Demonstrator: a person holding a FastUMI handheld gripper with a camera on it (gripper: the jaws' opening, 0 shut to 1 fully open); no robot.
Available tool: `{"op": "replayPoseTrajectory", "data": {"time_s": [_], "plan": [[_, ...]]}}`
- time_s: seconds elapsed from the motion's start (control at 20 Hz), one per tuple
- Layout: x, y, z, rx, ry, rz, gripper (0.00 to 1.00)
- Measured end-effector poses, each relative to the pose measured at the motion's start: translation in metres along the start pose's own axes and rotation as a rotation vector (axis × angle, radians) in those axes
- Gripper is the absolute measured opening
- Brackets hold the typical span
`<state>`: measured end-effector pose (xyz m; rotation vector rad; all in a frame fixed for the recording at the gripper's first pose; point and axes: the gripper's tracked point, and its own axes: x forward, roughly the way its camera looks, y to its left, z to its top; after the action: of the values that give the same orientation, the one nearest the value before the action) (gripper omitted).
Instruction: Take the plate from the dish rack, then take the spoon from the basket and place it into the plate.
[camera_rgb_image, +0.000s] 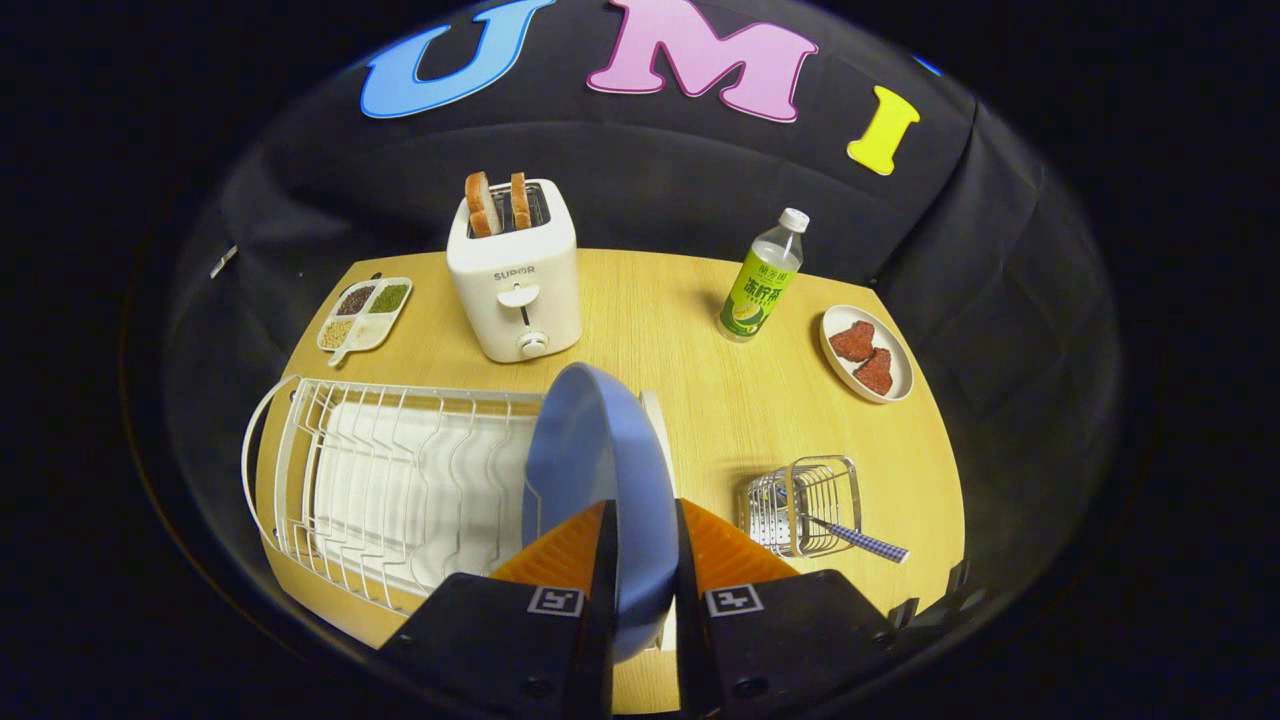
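Observation:
A blue plate (585, 450) stands on edge between my fingers, with my gripper (640, 545) shut on its rim. It is lifted over the right end of the white wire dish rack (380, 480), which has a white tray beneath it. To the right of my fingers a small wire basket (805, 505) sits on the wooden table (700, 360). A spoon with a blue checked handle (860, 540) lies in the basket, its handle sticking out to the right.
A white toaster (515, 280) holding two bread slices stands beyond the rack. Farther left sits a divided dish of beans (365, 312). A green-labelled bottle (762, 280) and a small plate of red food (866, 352) stand at the far right.

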<state>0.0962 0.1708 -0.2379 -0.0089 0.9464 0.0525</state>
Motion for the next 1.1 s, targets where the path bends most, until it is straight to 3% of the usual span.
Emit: {"op": "replayPoseTrajectory", "data": {"time_s": [0.3,0.65,1.1], "plan": [[-0.013,-0.010,0.028,-0.047,-0.089,-0.049,0.26],[-0.045,-0.021,0.035,0.089,-0.135,0.072,0.25],[-0.097,-0.059,-0.016,0.160,-0.119,0.241,0.25]]}}
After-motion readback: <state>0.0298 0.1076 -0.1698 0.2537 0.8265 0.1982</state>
